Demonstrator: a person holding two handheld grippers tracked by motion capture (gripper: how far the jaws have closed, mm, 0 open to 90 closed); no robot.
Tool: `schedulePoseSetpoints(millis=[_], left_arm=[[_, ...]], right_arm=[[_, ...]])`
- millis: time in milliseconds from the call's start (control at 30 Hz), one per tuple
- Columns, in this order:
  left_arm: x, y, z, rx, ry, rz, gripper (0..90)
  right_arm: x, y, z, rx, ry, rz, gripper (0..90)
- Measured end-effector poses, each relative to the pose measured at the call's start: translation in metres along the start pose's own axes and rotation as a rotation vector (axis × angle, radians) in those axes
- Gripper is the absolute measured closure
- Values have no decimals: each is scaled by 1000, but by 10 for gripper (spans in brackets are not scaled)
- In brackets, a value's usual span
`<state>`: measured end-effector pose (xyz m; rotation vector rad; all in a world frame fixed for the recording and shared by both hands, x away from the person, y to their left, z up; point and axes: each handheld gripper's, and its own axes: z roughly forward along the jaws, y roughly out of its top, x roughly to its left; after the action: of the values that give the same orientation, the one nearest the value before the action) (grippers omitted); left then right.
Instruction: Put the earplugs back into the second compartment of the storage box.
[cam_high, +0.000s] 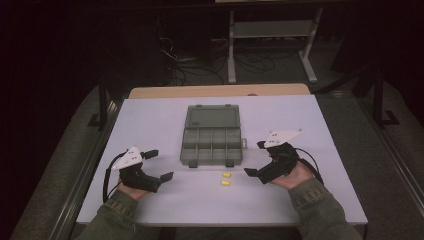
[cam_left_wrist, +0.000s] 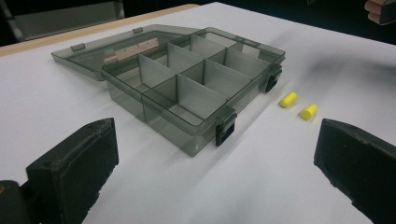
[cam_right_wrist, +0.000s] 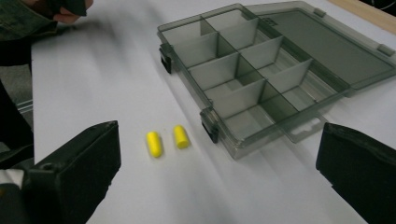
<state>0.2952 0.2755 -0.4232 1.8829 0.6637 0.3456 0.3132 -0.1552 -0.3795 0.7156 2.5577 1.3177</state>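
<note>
High view puts both my hands low on the white table (cam_high: 150, 120), with the left gripper (cam_high: 162, 165) and the right gripper (cam_high: 254, 159) each spread wide and holding nothing. Between them, just in front of the open organiser box (cam_high: 212, 145), lie two yellow earplugs (cam_high: 225, 178), close together but not touching, and apart from the box's front wall. I judge this to be the very start: nothing is picked up yet, and every compartment of the box looks empty. The next move, I think, calls for bringing one gripper down over a single plug, closing gently across its short rounded body, then lifting it over the front wall into a compartment. The plugs (cam_right_wrist: 167, 140) are small stubby cylinders, matte and apparently soft foam, so they would squash and may roll if nudged. The box (cam_left_wrist: 187, 88) is smoky translucent plastic, hard and glossy, split by thin upright dividers into two rows, with dark latches on its front and its flat lid folded back on the table behind it.
</note>
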Motion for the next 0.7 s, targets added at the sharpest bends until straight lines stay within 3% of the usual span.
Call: schedulePoseSetpoints(millis=[333,700], left_arm=[[0,0,0,1,0,2,0],[0,0,0,0,-2,4,0]], right_arm=[[9,11,13,22,51,-25,0],[19,17,30,82,108,-63,0]])
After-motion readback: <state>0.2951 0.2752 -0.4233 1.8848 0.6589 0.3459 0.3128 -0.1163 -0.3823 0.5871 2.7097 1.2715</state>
